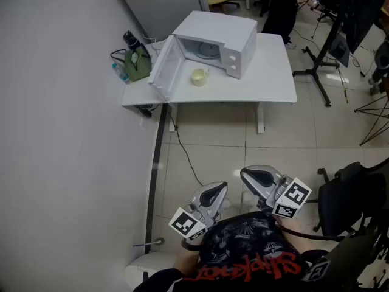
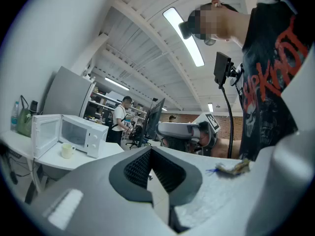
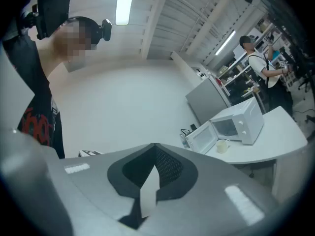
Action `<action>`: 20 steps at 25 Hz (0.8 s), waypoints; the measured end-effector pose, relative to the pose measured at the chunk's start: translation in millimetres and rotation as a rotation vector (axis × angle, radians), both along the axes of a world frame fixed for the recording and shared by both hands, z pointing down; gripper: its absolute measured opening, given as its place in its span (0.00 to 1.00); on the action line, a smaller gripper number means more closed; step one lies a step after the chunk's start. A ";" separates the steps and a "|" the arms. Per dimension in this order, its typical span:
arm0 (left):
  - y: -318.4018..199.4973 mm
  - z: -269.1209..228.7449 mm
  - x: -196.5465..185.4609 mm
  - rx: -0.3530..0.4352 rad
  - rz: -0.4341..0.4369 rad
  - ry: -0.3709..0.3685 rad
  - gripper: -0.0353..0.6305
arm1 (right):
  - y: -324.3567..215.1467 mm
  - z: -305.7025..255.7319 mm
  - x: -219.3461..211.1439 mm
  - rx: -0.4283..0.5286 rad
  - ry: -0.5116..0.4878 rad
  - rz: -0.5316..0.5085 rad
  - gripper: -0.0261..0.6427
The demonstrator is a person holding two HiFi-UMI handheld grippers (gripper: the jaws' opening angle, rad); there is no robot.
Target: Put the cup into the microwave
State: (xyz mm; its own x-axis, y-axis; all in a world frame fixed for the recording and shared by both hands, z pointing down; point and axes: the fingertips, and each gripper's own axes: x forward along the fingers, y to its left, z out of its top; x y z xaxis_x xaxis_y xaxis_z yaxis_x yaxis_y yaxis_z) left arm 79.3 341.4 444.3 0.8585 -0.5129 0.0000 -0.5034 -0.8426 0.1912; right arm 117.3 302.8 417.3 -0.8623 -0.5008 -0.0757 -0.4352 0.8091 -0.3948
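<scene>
A pale yellow cup [image 1: 199, 76] stands on the white table [image 1: 273, 78], just in front of the white microwave [image 1: 222, 41], whose door [image 1: 163, 69] hangs open to the left. Both grippers are far from the table, held close to the person's body over the tiled floor. My left gripper [image 1: 222, 188] has its jaws together with nothing between them, and so does my right gripper [image 1: 243, 174]. The left gripper view shows the shut jaws [image 2: 150, 149] with the cup [image 2: 67, 151] and microwave [image 2: 74, 131] far off. The right gripper view shows the cup [image 3: 222, 145] beside the microwave [image 3: 241, 122].
A green bag [image 1: 137, 63] and a water bottle [image 1: 120, 72] sit on the table's left end. A cable [image 1: 185, 157] trails over the floor from the table. A black chair [image 1: 352, 196] stands at the right, stands [image 1: 325, 53] and a person [image 1: 282, 5] farther back. A wall runs along the left.
</scene>
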 end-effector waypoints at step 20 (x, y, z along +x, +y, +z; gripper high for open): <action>6.2 -20.6 103.2 -0.002 0.027 -0.044 0.06 | 9.2 -16.5 76.7 0.045 -0.075 -0.018 0.04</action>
